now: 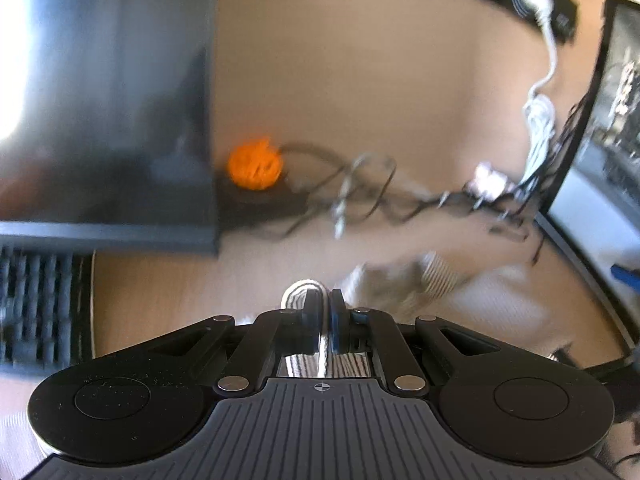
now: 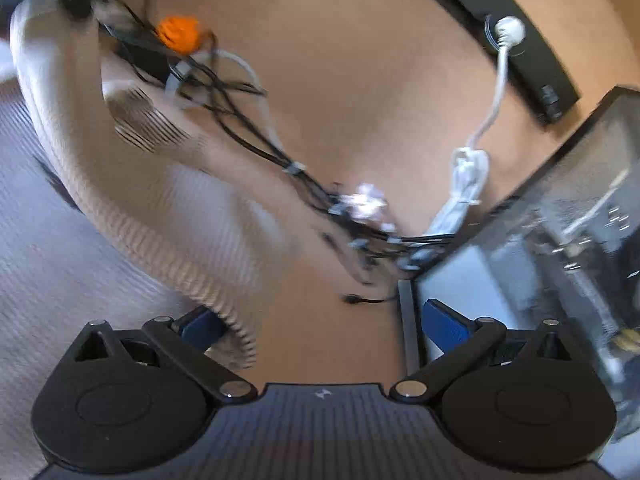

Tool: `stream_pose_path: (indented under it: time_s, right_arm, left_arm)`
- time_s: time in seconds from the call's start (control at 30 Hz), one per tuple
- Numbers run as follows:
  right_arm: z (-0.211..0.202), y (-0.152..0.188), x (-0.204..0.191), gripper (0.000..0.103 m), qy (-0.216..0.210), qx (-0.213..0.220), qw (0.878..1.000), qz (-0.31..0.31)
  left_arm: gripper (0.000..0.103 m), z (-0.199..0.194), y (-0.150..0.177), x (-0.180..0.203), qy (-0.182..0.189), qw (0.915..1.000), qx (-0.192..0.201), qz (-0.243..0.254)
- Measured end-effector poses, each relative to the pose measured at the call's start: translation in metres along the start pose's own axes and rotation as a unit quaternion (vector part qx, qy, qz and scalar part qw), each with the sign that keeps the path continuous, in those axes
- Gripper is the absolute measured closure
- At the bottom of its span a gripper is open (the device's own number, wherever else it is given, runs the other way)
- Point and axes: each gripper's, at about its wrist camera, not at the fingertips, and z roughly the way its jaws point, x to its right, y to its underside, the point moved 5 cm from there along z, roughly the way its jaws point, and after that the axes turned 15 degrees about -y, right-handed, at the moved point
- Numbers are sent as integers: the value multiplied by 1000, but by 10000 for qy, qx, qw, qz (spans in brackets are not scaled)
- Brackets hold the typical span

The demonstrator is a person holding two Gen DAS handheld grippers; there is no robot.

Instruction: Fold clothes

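The left gripper is clamped on a fold of the striped garment; the right gripper hangs open, empty. Best to carry the cloth clear of the far cables. The garment, pale and finely striped, drapes left over the wooden desk.

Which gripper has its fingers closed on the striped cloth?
The left gripper: its fingers pinch the striped cloth. The right gripper is wide open, holding nothing.

garment: ribbed striped cloth | desk: smooth matt wood
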Motion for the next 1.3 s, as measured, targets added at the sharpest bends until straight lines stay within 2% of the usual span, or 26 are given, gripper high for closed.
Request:
stream_pose_path:
  time_s: [0.03, 0.13, 0.2, 0.3, 0.4, 0.43, 0.47, 0.6, 0.7, 0.8, 0.87, 0.9, 0.97, 1.03, 1.13, 1.17, 1.23, 1.3]
  right_arm:
    - [-7, -2, 1, 0, -408, 106, 9990, 151]
    - [-26, -9, 4, 0, -1057, 461, 9924, 428]
    - [-32, -15, 5, 0, -1138, 677, 9898, 523]
    - [-28, -25, 14, 0, -748, 789, 9918, 664]
    - [6, -30, 20, 0, -89, 436, 9968, 671]
    - [23, -27, 20, 0, 10, 183, 9981, 589]
    - [37, -22, 17, 0, 59, -56, 9989, 466]
    - [49, -14, 14, 0, 38, -132, 9996, 263]
    - [35, -23, 22, 0, -34, 25, 9983, 589]
    - [44, -27, 29, 0, 8, -147, 9959, 887]
    - [61, -27, 27, 0, -221, -422, 9931, 1076]
    - [67, -27, 26, 0, -350, -556, 9911, 1161]
    - [63, -34, 25, 0, -454, -608, 9907, 1133]
    - [43, -47, 20, 0, -540, -347, 9923, 1057]
    - [1, -77, -1, 0, -1135, 256, 9872, 1090]
    - [-14, -89, -15, 0, -1459, 487, 9826, 1045]
    - [-34, -108, -51, 0, -2059, 815, 9722, 756]
    - [-48, -123, -93, 0, -2541, 935, 9617, 415]
  left_arm:
    - [96, 2, 6, -4, -29, 10000, -78, 24]
    - [93, 9, 22, -13, -118, 9995, -280, 88]
    - [93, 15, 29, -18, -201, 9990, -380, 114]
    - [82, 23, 35, -22, -276, 9984, -489, 75]
    - [73, 26, 38, -24, -361, 9979, -530, 33]
    - [68, 26, 38, -25, -388, 9978, -536, 12]
    - [66, 25, 37, -27, -390, 9977, -548, -17]
    - [58, 17, 35, -32, -372, 9978, -530, -129]
    - [49, 9, 35, -35, -363, 9979, -490, -197]
    - [38, -4, 37, -42, -317, 9980, -476, -263]
    - [15, -14, 41, -49, -268, 9980, -477, -317]
    - [12, -20, 44, -54, -203, 9979, -489, -368]
    - [10, -34, 52, -73, -82, 9971, -522, -556]
    - [10, -47, 64, -103, -181, 9943, -593, -871]
    - [10, -64, 85, -155, -590, 9868, -685, -1346]
    - [10, -69, 92, -173, -776, 9833, -703, -1487]
    - [10, -73, 106, -208, -1160, 9745, -796, -1751]
    - [10, -71, 118, -240, -1412, 9630, -962, -2086]
